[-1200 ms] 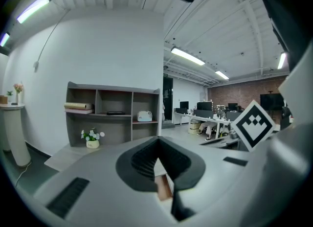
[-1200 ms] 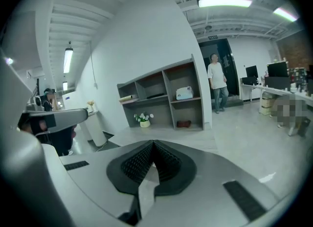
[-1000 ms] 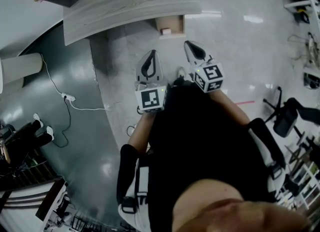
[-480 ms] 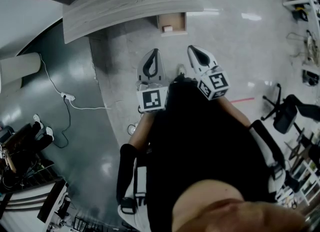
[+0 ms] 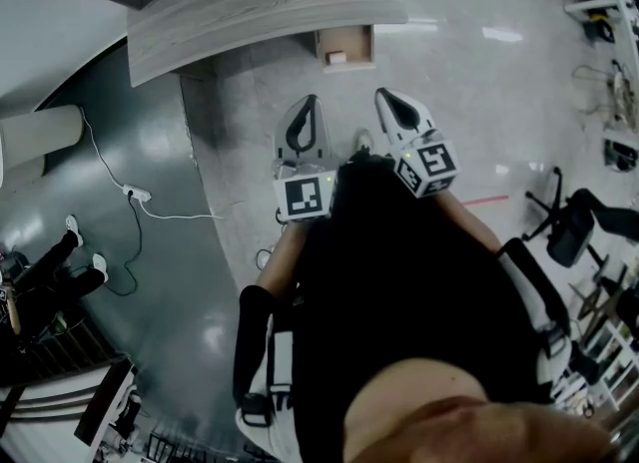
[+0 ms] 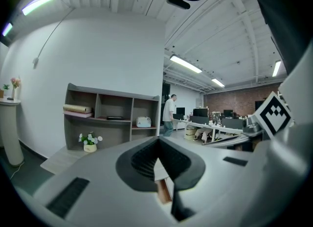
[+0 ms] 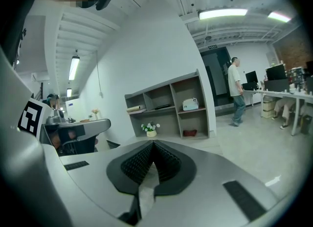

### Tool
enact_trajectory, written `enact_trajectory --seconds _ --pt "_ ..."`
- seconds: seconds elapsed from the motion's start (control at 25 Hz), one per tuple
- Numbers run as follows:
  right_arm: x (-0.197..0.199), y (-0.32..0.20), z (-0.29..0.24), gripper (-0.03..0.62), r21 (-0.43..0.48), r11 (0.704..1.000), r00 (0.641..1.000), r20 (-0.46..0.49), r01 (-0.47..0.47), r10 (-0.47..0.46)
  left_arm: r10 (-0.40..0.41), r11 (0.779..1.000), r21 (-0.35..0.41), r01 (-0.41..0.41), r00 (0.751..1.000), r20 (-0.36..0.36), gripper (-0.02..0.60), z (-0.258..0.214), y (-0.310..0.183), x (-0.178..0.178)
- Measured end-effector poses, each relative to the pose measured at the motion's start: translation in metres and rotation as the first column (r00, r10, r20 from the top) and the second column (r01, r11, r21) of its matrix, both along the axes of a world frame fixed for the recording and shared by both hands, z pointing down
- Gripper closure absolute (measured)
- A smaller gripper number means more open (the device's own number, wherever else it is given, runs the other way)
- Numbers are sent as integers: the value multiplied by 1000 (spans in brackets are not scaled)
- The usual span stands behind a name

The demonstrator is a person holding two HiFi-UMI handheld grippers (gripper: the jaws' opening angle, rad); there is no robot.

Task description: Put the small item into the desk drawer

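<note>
The grey wooden desk point(image 5: 250, 12) curves across the top of the head view. Its drawer point(image 5: 345, 47) stands pulled out over the floor, and a small pale item point(image 5: 336, 56) lies inside it. My left gripper point(image 5: 310, 102) and right gripper point(image 5: 384, 94) are held side by side in front of the body, short of the drawer and pointing toward it. Both have their jaws together at the tips with nothing between them. In the gripper views the left gripper point(image 6: 157, 143) and right gripper point(image 7: 153, 144) show the same shut jaws.
A shelf unit point(image 6: 112, 118) with a small flower pot point(image 6: 89, 143) stands behind the desk. A white cable with a power strip point(image 5: 135, 195) lies on the dark floor at left. An office chair point(image 5: 574, 231) stands at right. A person point(image 7: 238, 91) walks in the background.
The right gripper has shifted slightly to the right in the head view. The left gripper has stayed put. Both stay shut.
</note>
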State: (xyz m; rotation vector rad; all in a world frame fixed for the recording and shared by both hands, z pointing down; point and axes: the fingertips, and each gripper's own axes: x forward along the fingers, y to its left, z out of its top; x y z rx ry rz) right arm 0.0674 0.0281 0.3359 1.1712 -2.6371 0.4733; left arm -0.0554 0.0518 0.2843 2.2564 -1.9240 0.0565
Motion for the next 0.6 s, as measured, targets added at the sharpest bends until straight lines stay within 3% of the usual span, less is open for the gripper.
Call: enact_trajectory --seconds 0.6 --pt "1 -1 -8 596 32 999 999 20 35 -36 -2 1000 13 2 1000 -3 584 -4 0 8"
